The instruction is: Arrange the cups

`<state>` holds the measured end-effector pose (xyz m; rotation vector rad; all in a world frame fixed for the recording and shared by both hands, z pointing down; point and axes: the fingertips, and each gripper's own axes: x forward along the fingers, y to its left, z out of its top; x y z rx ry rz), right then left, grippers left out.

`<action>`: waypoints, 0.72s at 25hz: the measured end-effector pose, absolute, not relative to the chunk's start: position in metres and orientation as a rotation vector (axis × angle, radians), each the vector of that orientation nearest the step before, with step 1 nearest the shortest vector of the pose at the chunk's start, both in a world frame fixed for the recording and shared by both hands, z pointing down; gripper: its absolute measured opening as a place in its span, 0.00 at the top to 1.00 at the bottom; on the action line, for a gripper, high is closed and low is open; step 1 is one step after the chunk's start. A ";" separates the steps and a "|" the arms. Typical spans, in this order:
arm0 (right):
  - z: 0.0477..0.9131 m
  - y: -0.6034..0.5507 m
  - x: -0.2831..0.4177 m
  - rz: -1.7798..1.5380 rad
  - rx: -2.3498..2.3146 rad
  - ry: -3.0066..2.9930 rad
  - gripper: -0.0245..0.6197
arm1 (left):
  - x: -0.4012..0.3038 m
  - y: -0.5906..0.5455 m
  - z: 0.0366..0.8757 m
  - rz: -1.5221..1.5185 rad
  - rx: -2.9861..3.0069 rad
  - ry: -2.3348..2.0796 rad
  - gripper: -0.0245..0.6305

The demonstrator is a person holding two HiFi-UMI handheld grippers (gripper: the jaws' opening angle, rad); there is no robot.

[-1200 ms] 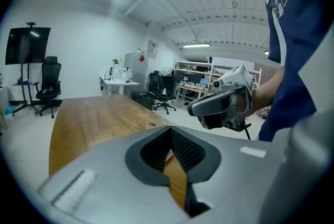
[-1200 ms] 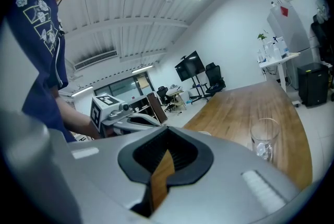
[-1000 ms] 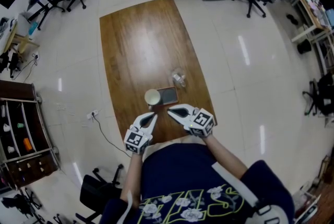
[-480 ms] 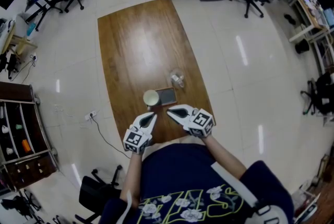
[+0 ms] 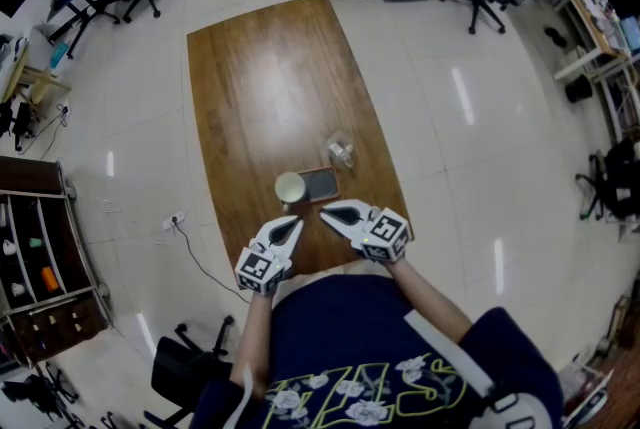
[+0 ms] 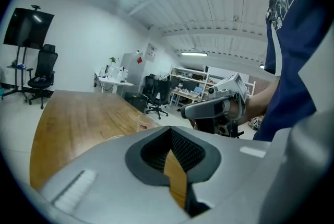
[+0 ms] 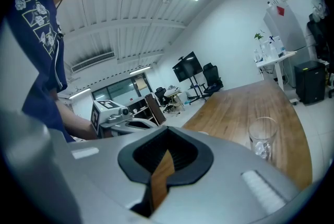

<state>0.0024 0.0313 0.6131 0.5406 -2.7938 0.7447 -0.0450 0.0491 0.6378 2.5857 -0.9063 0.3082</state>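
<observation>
Pale tile floor and office chairs ring the long wooden surface [image 5: 260,87], and everything I care about sits bunched at its near end, within easy reach of both hands. A cream cup [image 5: 290,187] stands upright with its side against the left edge of a dark mat [image 5: 322,183]. A clear glass [image 5: 342,152] stands upright just beyond the mat's far right corner, close to it but, as far as I can tell, not on it. I read the mat as the likely spot for the arranging, since both vessels are beside it and not on it, though that is my guess. I have the left gripper [image 5: 288,227] hovering over the near edge, just short of the cup, and the right gripper [image 5: 332,213] beside it, with its tip just short of the mat's near edge. The two tips are angled toward each other and apart. Each gripper view shows its jaws pressed together, with nothing between them but a sliver of wood grain through the seam, so neither hand holds anything. Both point only slightly downward, which suits a waiting pose better than a reach. I judge that no cup has been handled yet. To begin, I would need to part a set of jaws before closing on either wall. The glass looks slick and thin-walled, so a gentle, centred squeeze would suit it. The cup, being nearest the left tip, seems the natural first pick.
</observation>
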 end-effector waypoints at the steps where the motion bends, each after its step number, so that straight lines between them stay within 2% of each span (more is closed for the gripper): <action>1: 0.612 0.031 0.002 0.751 0.541 -2.792 0.97 | -0.045 0.048 0.636 0.292 2.585 -0.906 0.96; 18: 0.613 0.015 0.007 0.671 0.599 -2.804 0.97 | -0.035 0.049 0.633 0.366 2.639 -0.888 0.96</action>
